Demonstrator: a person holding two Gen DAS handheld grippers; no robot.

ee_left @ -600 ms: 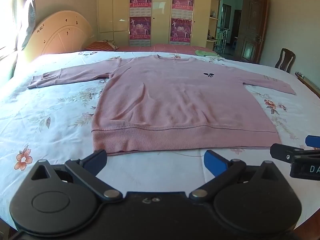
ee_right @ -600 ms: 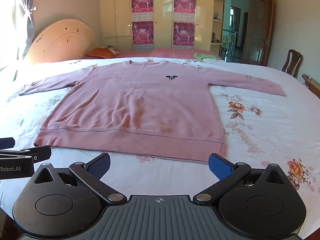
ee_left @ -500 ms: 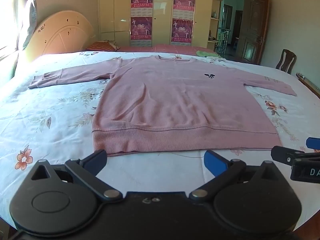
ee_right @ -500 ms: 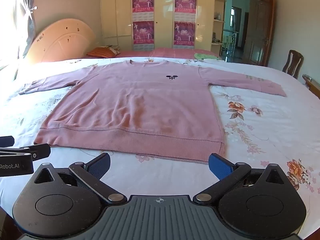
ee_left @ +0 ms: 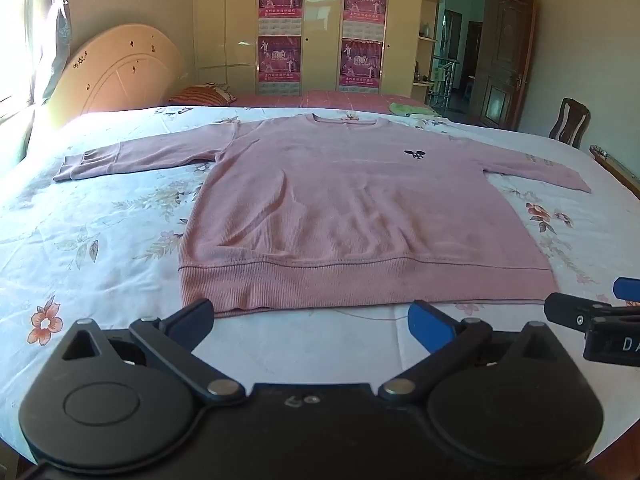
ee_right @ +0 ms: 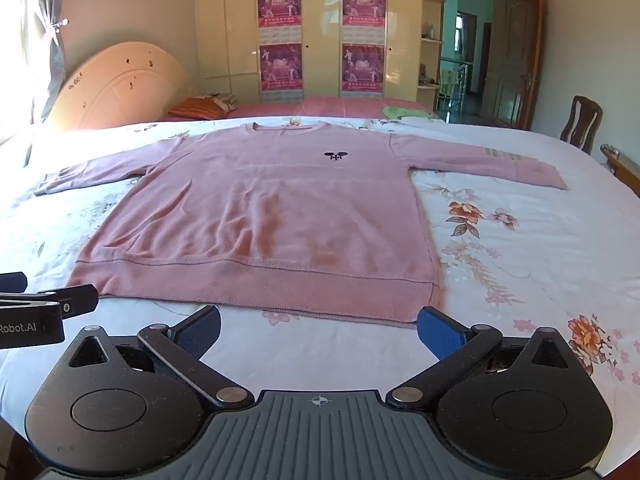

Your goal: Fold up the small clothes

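The floral bedsheet (ee_left: 100,240) fills both views, and the pink sweater (ee_left: 352,216) lies flat and face up across the middle of each frame, both sleeves spread toward the left and right edges, so by my reading no fold has begun and every fold is left. At the bottom of each frame the left gripper (ee_left: 310,314) and right gripper (ee_right: 318,322) hover just short of the hem, jaws spread wide and empty. The small dark emblem (ee_right: 336,155) on the chest is too tiny to identify, and the person holding the grippers is out of view.
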